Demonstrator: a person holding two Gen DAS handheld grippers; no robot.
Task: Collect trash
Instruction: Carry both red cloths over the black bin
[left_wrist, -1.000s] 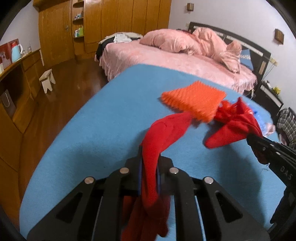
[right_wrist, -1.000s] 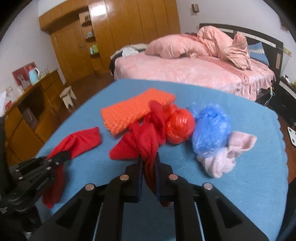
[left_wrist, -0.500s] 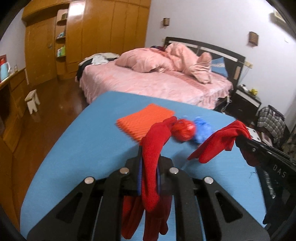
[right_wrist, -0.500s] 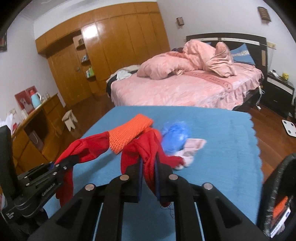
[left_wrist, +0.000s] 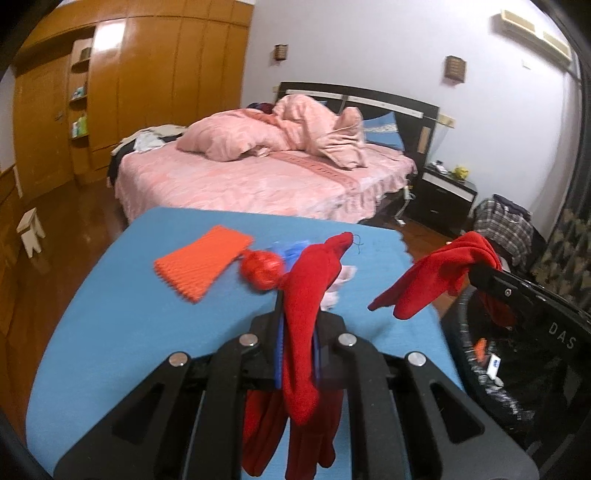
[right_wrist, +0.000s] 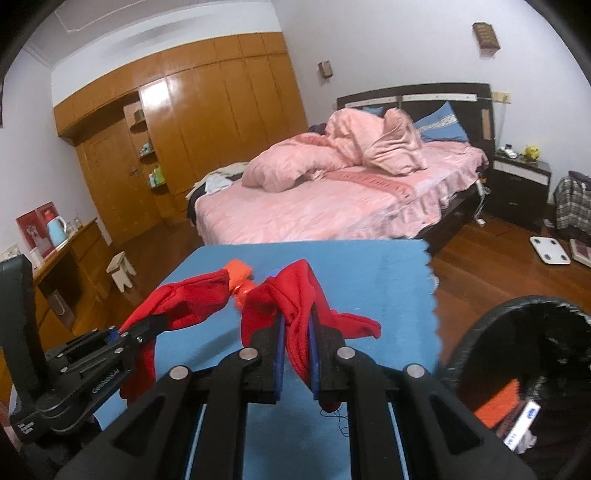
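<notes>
My left gripper (left_wrist: 297, 321) is shut on a red cloth (left_wrist: 310, 280) that hangs over its fingers, lifted above the blue table (left_wrist: 122, 317). My right gripper (right_wrist: 295, 325) is shut on a second red cloth (right_wrist: 291, 295), also lifted; it shows in the left wrist view (left_wrist: 439, 273) near a black bin (left_wrist: 517, 373). The left gripper with its cloth shows in the right wrist view (right_wrist: 184, 299). On the table lie an orange knitted cloth (left_wrist: 203, 266), a red plastic ball (left_wrist: 262, 267), a blue plastic bag (left_wrist: 291, 249) and a pale pink cloth (left_wrist: 341, 275).
The black bin (right_wrist: 524, 369) stands off the table's right edge and holds some packaging. A pink bed (left_wrist: 266, 177) lies beyond the table. A wooden wardrobe (right_wrist: 207, 136), a small stool (right_wrist: 122, 273) and a nightstand (left_wrist: 447, 195) stand around the wooden floor.
Both grippers have lifted their red cloths off the table, pulled back and swung right. The black bin has come into view on the right.
</notes>
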